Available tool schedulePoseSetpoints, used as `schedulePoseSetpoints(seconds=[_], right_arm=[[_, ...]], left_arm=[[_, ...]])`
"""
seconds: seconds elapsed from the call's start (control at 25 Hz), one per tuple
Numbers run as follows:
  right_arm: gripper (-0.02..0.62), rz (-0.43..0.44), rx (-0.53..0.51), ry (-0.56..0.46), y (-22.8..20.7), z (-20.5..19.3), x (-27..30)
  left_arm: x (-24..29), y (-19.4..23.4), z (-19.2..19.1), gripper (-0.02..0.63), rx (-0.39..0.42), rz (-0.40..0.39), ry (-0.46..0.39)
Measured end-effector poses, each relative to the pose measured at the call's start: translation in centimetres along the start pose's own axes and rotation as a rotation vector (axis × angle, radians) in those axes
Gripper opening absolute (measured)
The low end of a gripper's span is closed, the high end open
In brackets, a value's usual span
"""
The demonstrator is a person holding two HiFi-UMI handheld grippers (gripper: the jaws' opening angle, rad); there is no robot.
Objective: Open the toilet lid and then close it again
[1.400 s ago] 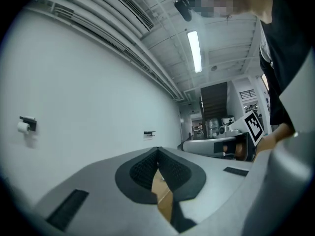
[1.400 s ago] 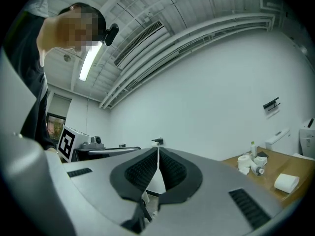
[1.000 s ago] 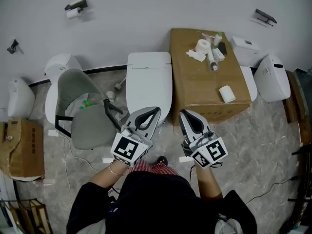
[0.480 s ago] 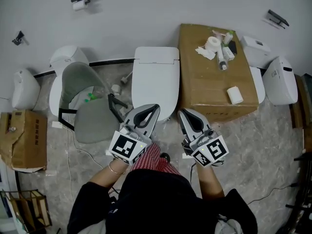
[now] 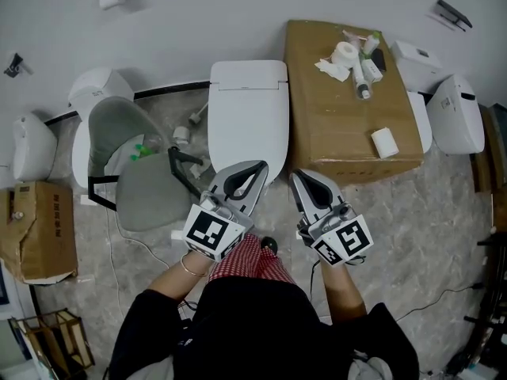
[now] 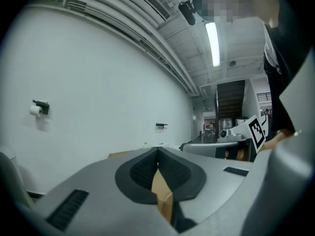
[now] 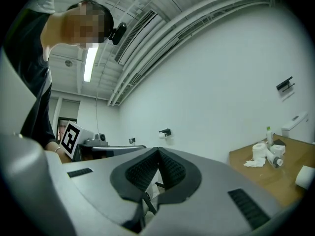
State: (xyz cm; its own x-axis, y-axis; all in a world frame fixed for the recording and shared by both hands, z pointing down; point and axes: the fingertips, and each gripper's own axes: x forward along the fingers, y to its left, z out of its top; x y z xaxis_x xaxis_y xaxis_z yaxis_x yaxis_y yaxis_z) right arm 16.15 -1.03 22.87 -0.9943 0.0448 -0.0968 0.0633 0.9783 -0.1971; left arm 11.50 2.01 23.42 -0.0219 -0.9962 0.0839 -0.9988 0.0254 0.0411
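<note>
A white toilet (image 5: 247, 121) stands against the wall with its lid (image 5: 247, 133) down flat. In the head view my left gripper (image 5: 258, 167) hangs just in front of the bowl's front edge, its tips over the rim's near end. It is shut with nothing in it. My right gripper (image 5: 298, 178) is beside it, off the toilet's front right corner, also shut and empty. In the left gripper view the left gripper (image 6: 158, 154) has its dark pads pressed together. The right gripper view shows the right gripper (image 7: 158, 152) the same way.
A big cardboard box (image 5: 333, 133) with paper rolls and bottles stands right of the toilet. A grey chair (image 5: 135, 180) and another white toilet (image 5: 91, 101) are on the left. More white fixtures (image 5: 455, 121) sit at the far right. A person's red-checked leg (image 5: 249, 264) is below.
The head view has shifted a little, so the toilet sits slightly higher in the frame. Both grippers stay shut, side by side before the bowl's front.
</note>
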Motion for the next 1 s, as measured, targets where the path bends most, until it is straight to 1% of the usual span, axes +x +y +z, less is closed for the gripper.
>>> schedulePoseSetpoints(seconds=[0.08, 0.24, 0.36, 0.48, 0.72, 0.8, 1.0], right_arm=[[0.020, -0.007, 0.003, 0.006, -0.5, -0.4, 0.3], [0.020, -0.017, 0.015, 0.017, -1.5, -1.5, 0.6], [0.020, -0.026, 0.030, 0.033, -1.9, -2.6, 0.9], [0.020, -0.033, 0.050, 0.045, -2.3, -3.6, 1.4], [0.020, -0.039, 0.069, 0.064, -2.9, -5.7, 2.3], [0.020, -0.044, 0.075, 0.072, -3.3, -6.4, 2.6], [0.020, -0.058, 0.110, 0.089, -3.9, -8.4, 3.3]], left_arm=[[0.5, 0.2, -0.2, 0.003, -0.009, -0.011, -0.011], [1.3, 0.5, -1.4, 0.003, 0.010, -0.004, 0.004], [1.7, 0.9, -2.3, 0.003, -0.016, 0.015, -0.008], [1.8, 1.5, -3.6, 0.004, -0.037, 0.021, 0.013], [2.0, 3.2, -5.1, 0.003, -0.032, 0.056, 0.015], [2.0, 3.5, -5.8, 0.003, -0.034, 0.059, 0.019], [2.3, 4.1, -8.1, 0.005, -0.009, 0.058, 0.051]])
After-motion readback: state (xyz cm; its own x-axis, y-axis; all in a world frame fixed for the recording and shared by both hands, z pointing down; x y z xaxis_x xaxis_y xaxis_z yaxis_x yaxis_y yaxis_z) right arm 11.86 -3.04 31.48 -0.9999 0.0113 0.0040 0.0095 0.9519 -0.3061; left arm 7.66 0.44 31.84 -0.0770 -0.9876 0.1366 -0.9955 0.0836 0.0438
